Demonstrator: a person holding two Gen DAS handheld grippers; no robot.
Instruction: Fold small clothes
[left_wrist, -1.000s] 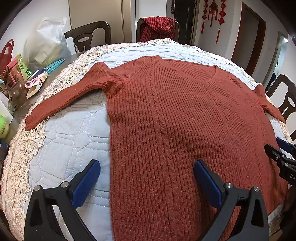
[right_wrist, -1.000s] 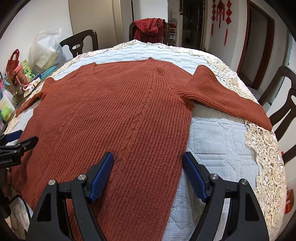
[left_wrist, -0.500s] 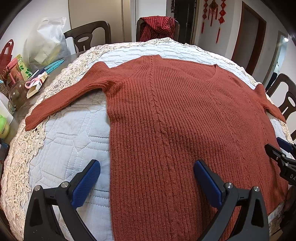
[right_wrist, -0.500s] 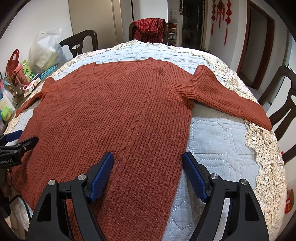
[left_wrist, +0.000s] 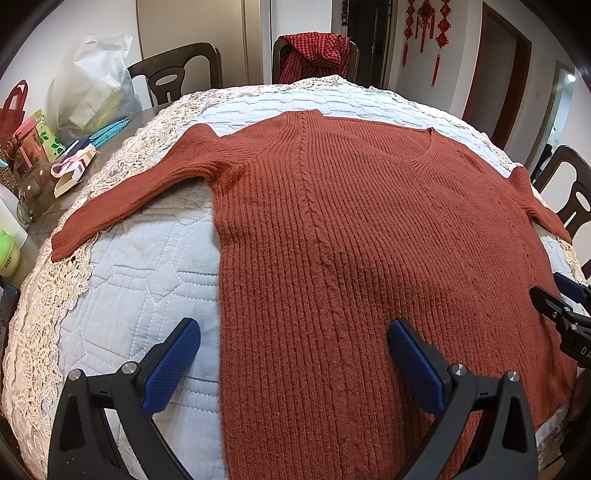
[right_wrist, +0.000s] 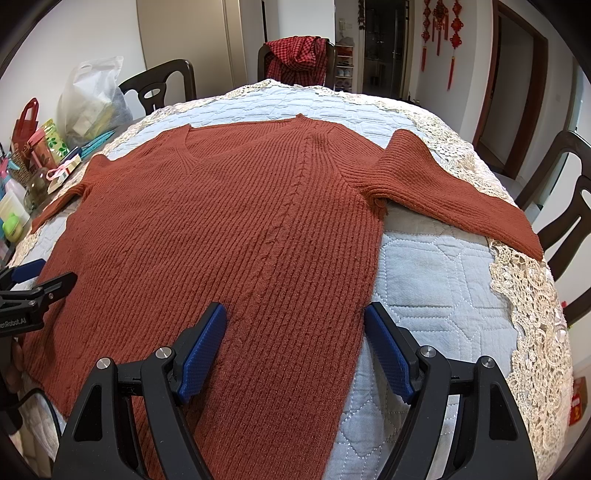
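Nothing has visibly moved since a second ago: both grippers hang where they were over the near hem, and the sweater (left_wrist: 362, 258) lies unchanged. It is spread flat, V-neck away from the fingers, on the quilted cover (left_wrist: 147, 280) over the tabletop, one sleeve stretched out to each side.

The left gripper (left_wrist: 291, 365) has its fingers (left_wrist: 173, 363) spread wide and holding nothing; one finger stands over bare quilt, the other over the knit, so the sweater's side edge runs between them. The right gripper (right_wrist: 295, 345) is equally wide and empty, straddling the opposite side edge.

From here the risks are, in my judgement, these. Closing straight down could pinch the quilted cover along with the knit, dragging the cover up with the fold. A shallow bite may catch only the top layer, leaving the back panel behind and the fold lopsided. The left sleeve (left_wrist: 122, 206) ends at the cover's lace border, beyond which sit the boxes and jar (left_wrist: 37, 192); a swung sleeve might sweep into them.
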